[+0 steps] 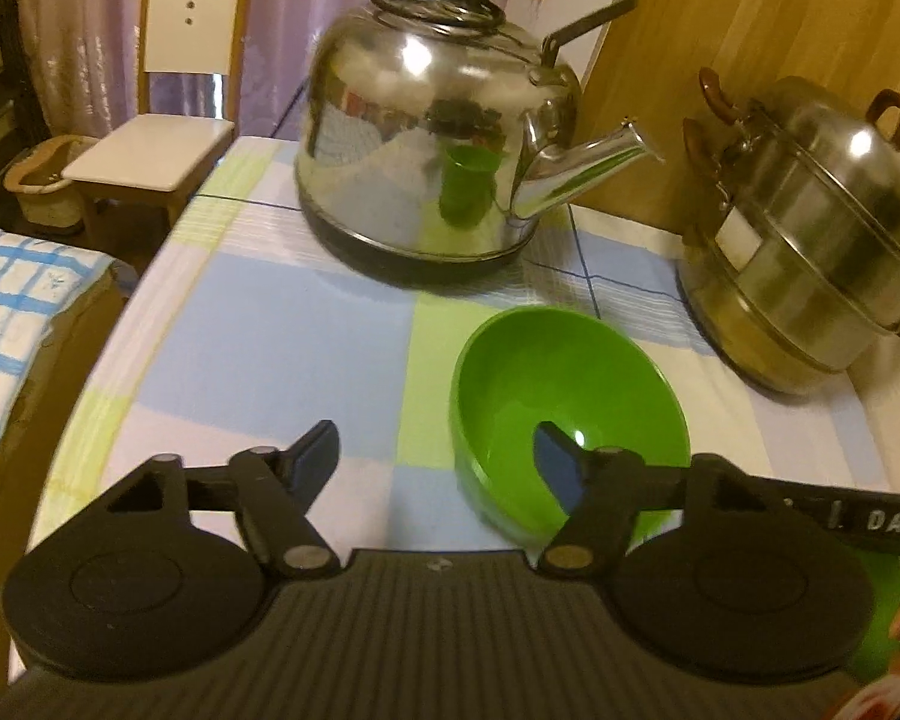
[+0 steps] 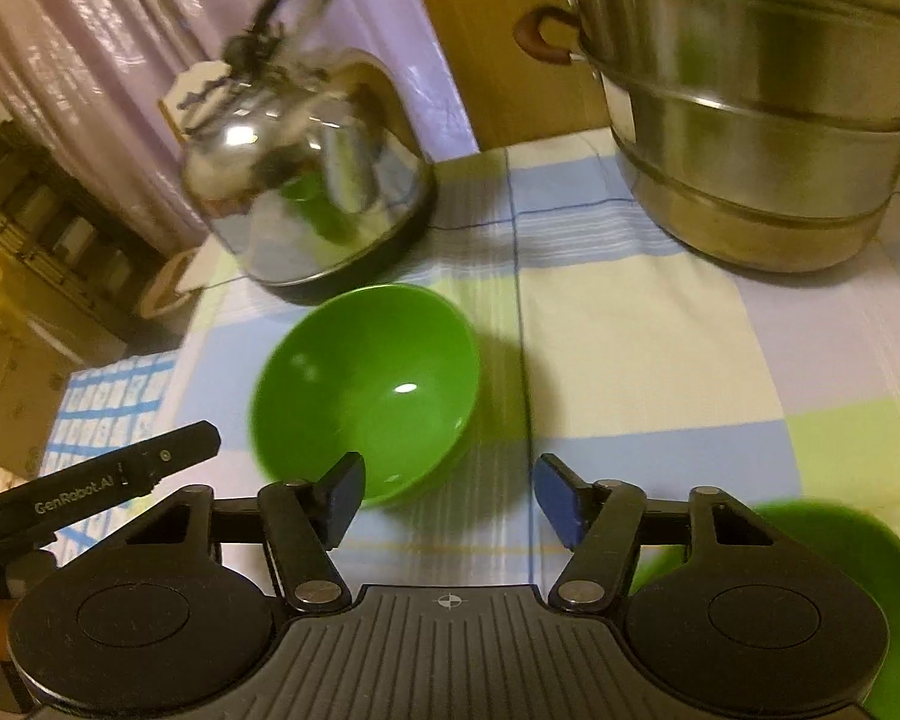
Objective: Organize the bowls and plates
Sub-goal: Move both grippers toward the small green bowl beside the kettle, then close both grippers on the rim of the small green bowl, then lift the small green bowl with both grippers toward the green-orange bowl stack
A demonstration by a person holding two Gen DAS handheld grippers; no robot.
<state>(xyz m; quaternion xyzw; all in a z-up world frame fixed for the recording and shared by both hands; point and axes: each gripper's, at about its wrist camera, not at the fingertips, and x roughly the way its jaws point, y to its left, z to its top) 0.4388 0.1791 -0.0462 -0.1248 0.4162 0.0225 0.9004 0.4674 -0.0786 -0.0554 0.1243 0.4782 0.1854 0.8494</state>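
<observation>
Green bowl [image 1: 570, 414]: upright on the checked tablecloth [image 1: 270, 324], lower centre-right of the left wrist view; centre-left in the right wrist view [image 2: 366, 390].
Second green piece [image 2: 840, 546]: lower right of the right wrist view, partly hidden by the gripper body; bowl or plate, cannot tell.
Left gripper [image 1: 438, 462]: released, jaws apart; right finger shows over the bowl's inside, no grasp visible.
Right gripper [image 2: 450, 495]: released, nothing between the jaws.
Kettle [image 1: 432, 162]: upper centre, behind the bowl.
Steamer pot [image 1: 810, 240]: right edge.
Chair [image 1: 174, 96]: upper left.
</observation>
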